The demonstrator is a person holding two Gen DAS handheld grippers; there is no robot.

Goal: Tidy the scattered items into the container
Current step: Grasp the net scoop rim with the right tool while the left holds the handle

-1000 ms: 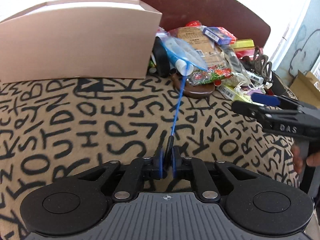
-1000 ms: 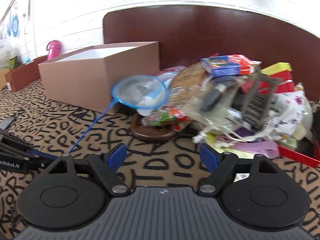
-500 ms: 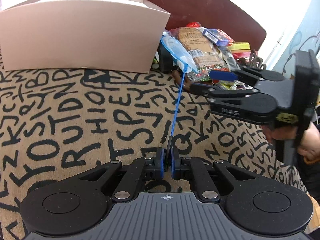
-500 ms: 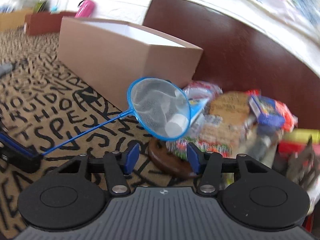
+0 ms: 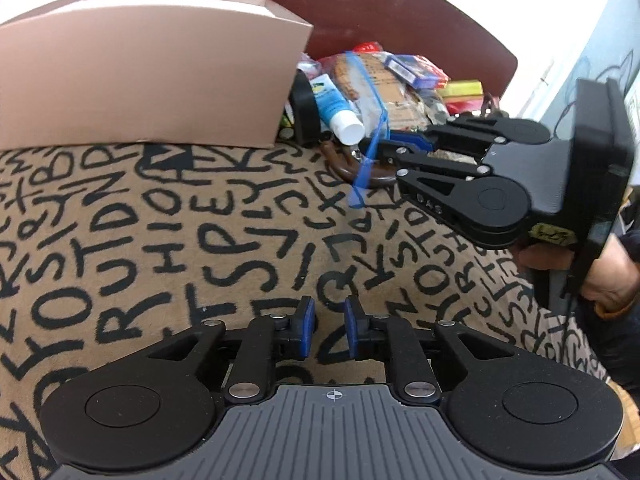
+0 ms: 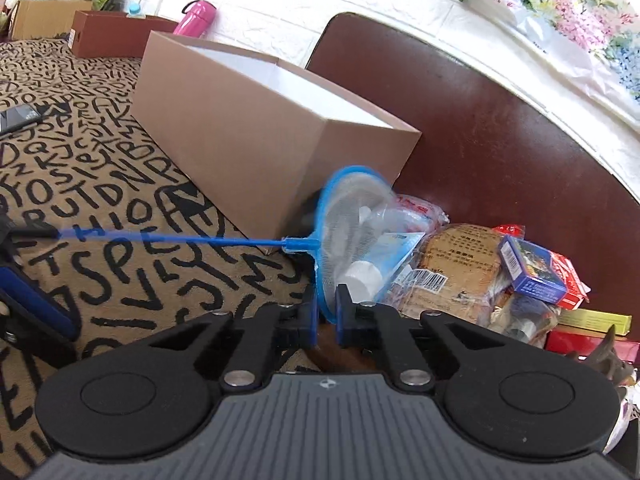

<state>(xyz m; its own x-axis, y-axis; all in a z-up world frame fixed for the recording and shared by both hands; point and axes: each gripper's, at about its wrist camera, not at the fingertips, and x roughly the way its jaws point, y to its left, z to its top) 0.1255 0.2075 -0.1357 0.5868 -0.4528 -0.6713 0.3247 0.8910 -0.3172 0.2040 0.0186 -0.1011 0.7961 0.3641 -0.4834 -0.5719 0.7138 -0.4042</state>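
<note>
gripping blue net [image 6: 352,216], "das"-marked claw [image 5: 384,148]

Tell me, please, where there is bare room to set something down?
The lettered cloth is bare between the cardboard box and the left hand-held gripper. Right of the box, packets crowd around the blue net.

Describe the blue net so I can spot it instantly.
Find the big cardboard box. At its near corner, beside the snack pile, is the blue net: a round blue hoop with pale mesh on a long thin stick, rim pinched by the right gripper.
</note>
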